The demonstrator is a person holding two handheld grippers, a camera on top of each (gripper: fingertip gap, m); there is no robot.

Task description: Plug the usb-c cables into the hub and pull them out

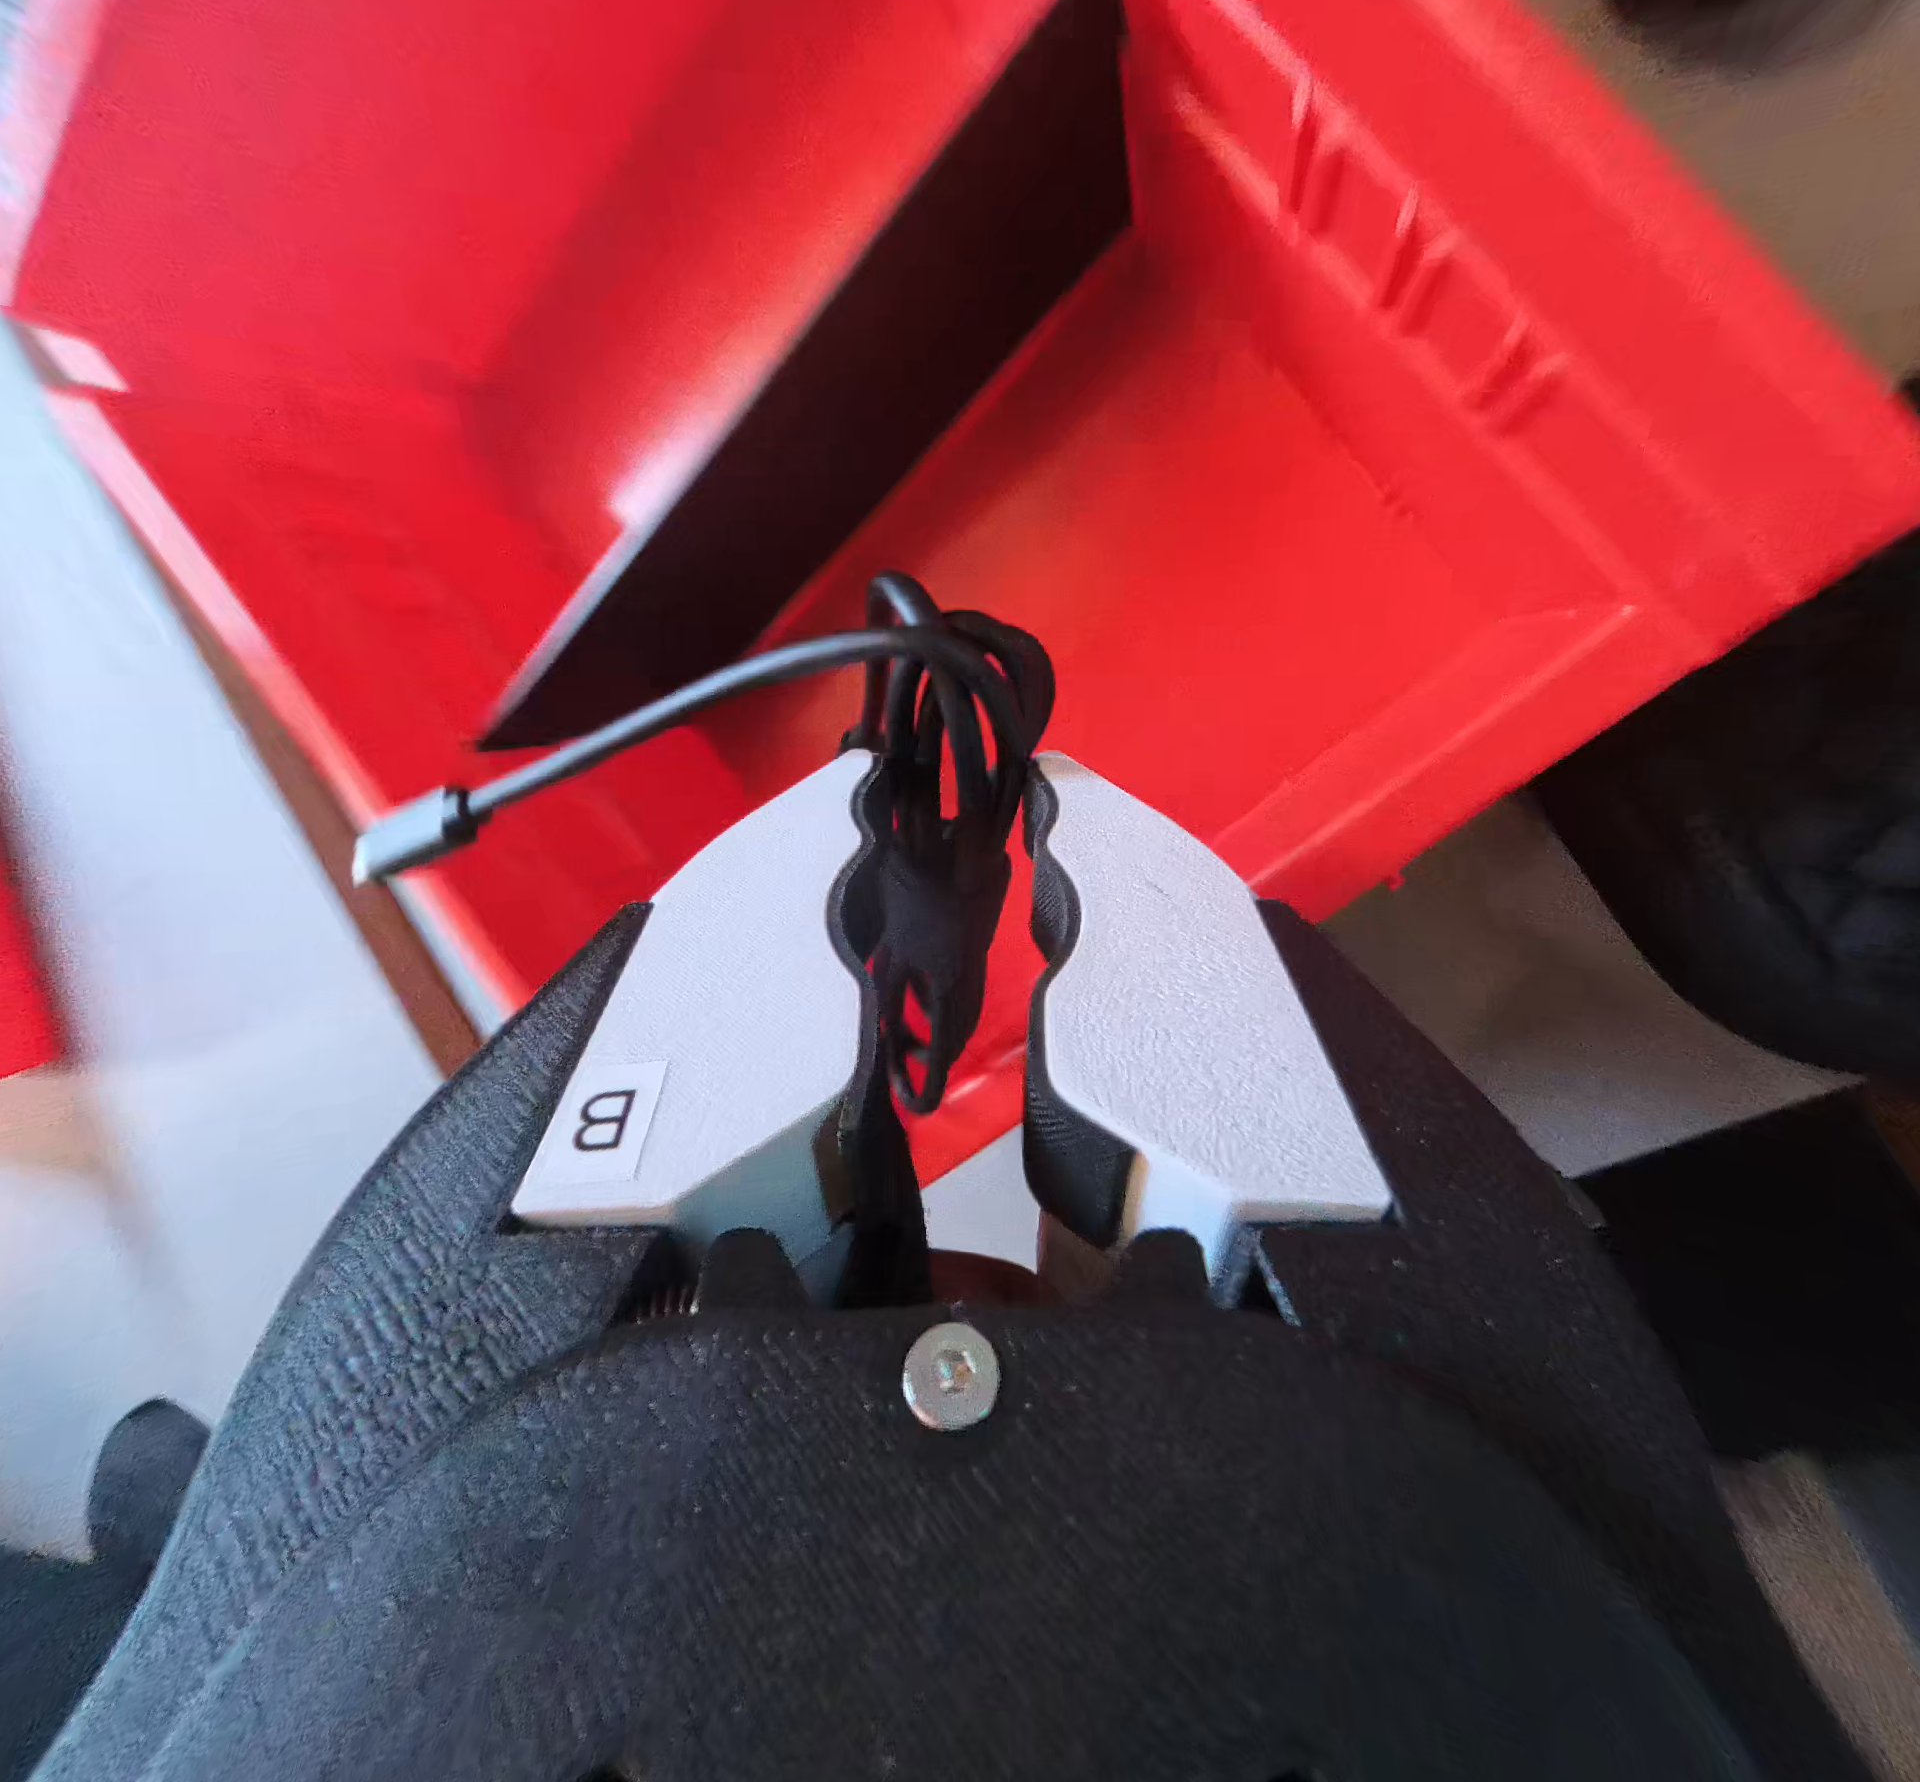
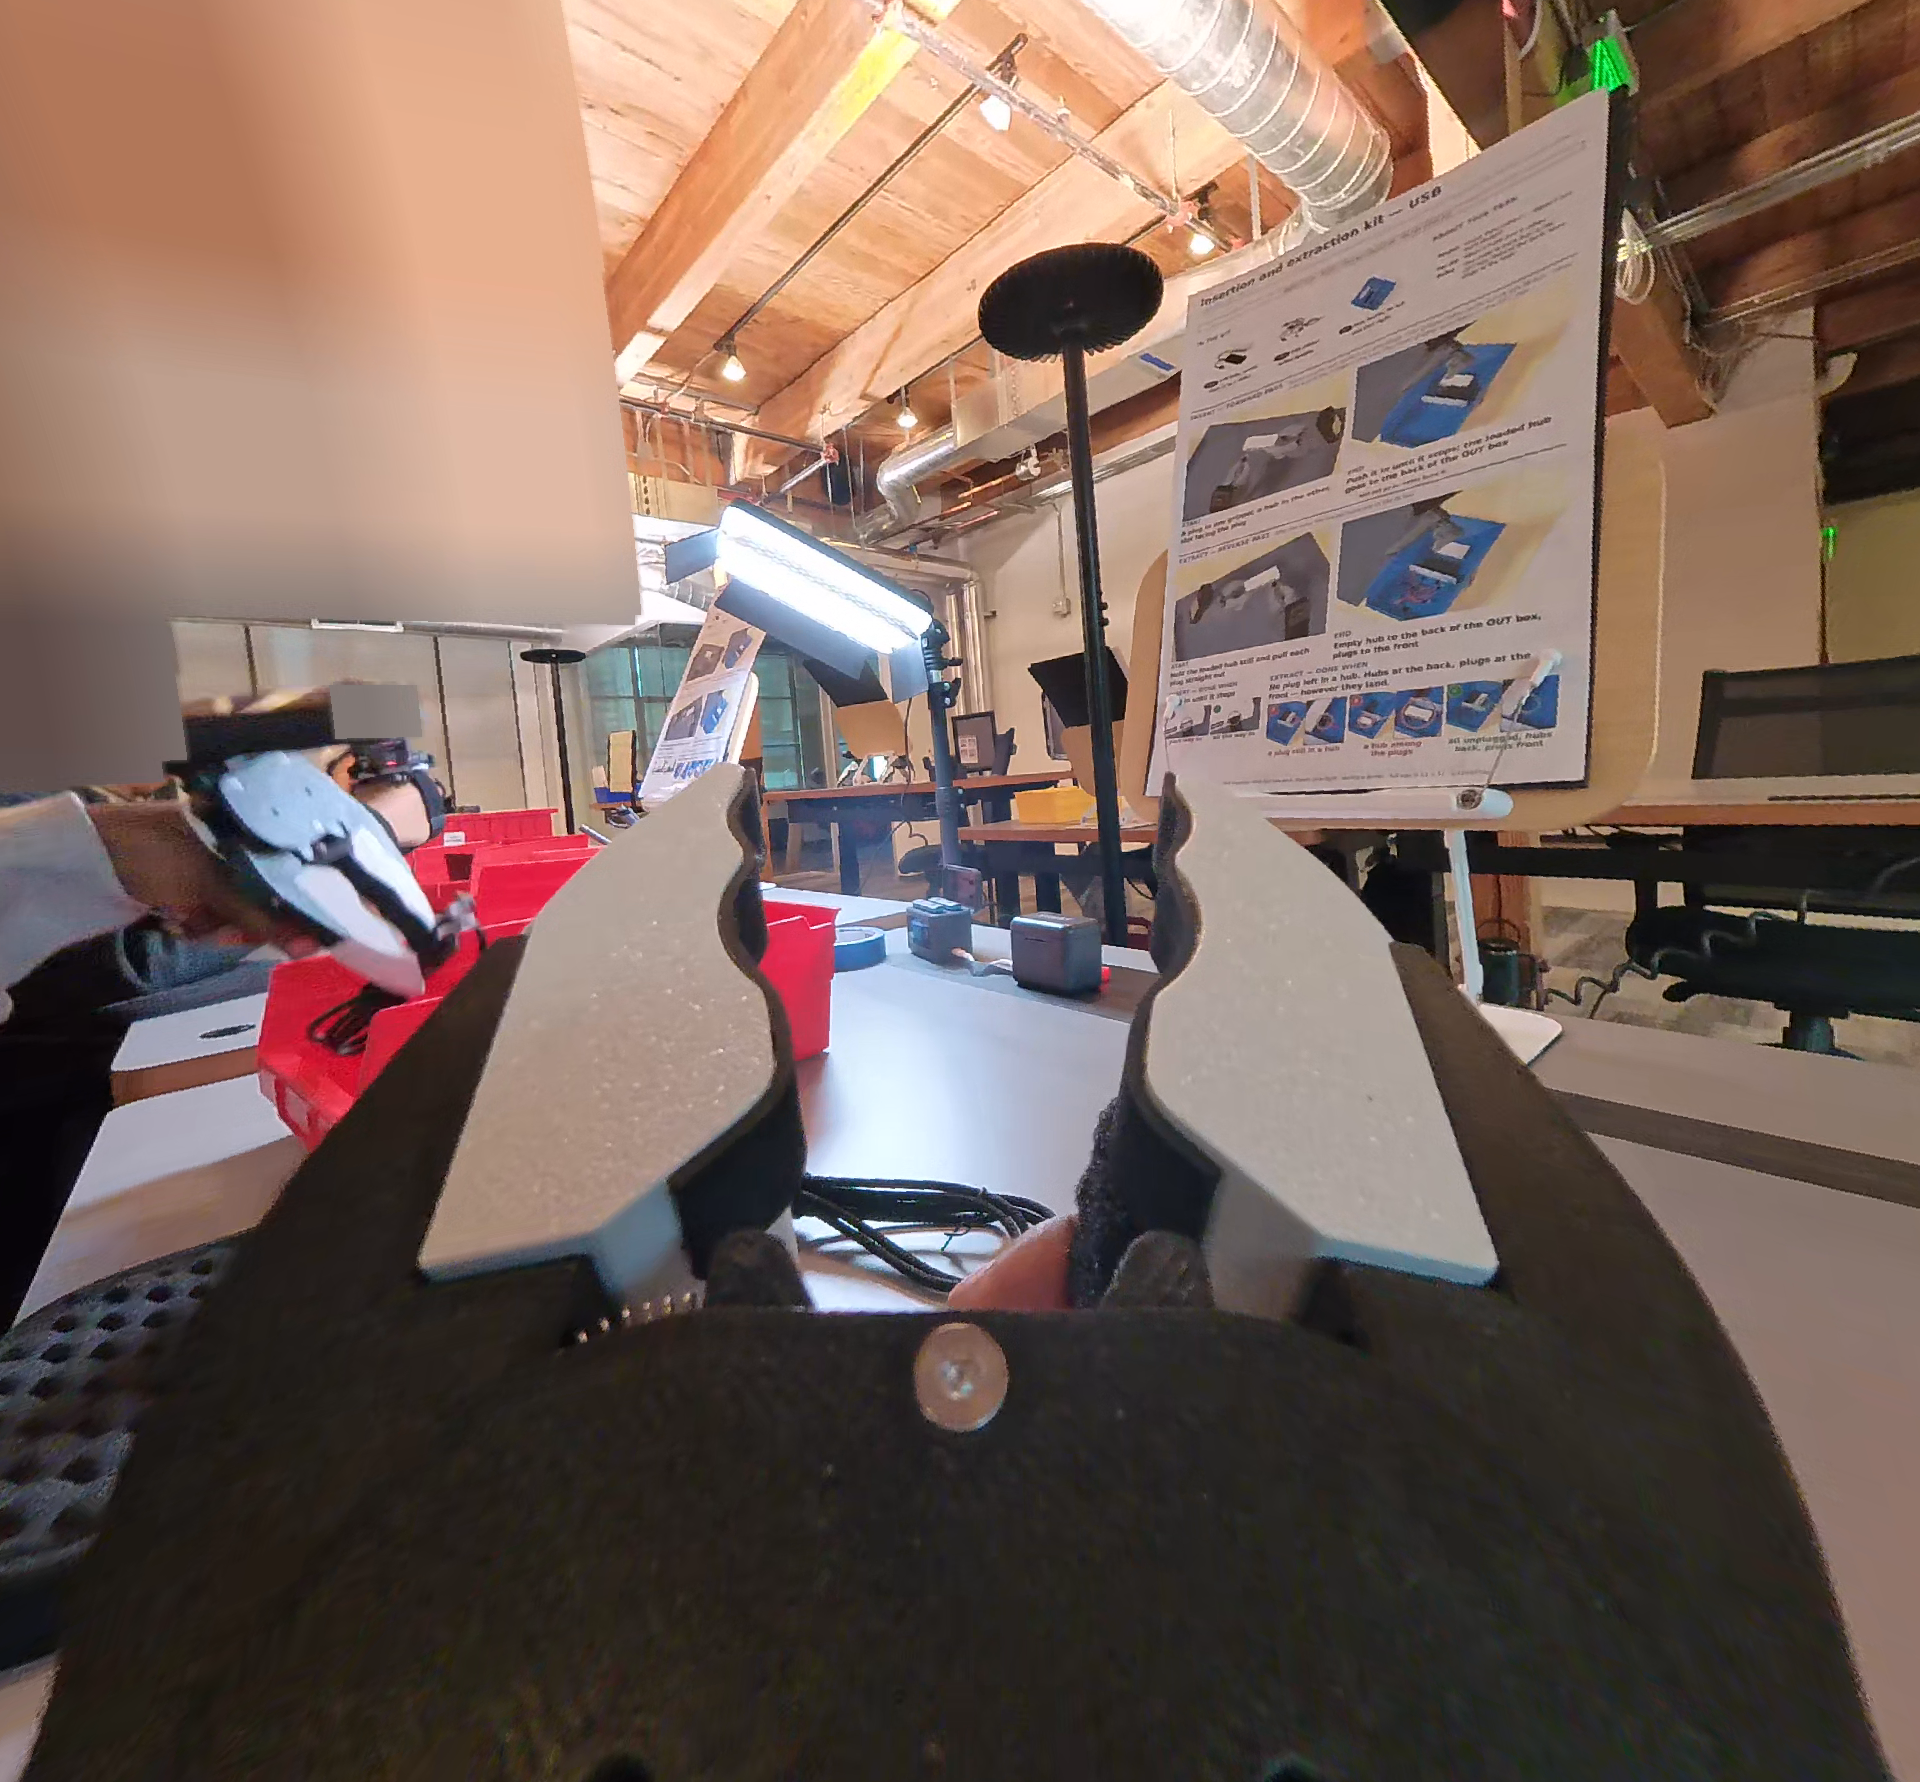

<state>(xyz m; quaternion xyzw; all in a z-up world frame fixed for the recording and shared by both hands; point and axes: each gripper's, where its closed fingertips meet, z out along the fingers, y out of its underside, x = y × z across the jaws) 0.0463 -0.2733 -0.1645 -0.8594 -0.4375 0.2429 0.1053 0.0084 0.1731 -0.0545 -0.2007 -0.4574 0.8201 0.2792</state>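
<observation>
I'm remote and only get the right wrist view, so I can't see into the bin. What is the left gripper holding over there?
Observer: The left gripper is shut on a bundled black cable.
Operator: Where is its plug?
Observer: A silver plug sticks out to the gripper's left, free in the air.
Operator: What's beneath it?
Observer: The red bin, split by a black divider; both compartments look bare where visible.

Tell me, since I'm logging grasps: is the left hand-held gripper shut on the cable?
Shut: the left hand-held gripper pinches the bundled black cable above the red bin.
</observation>
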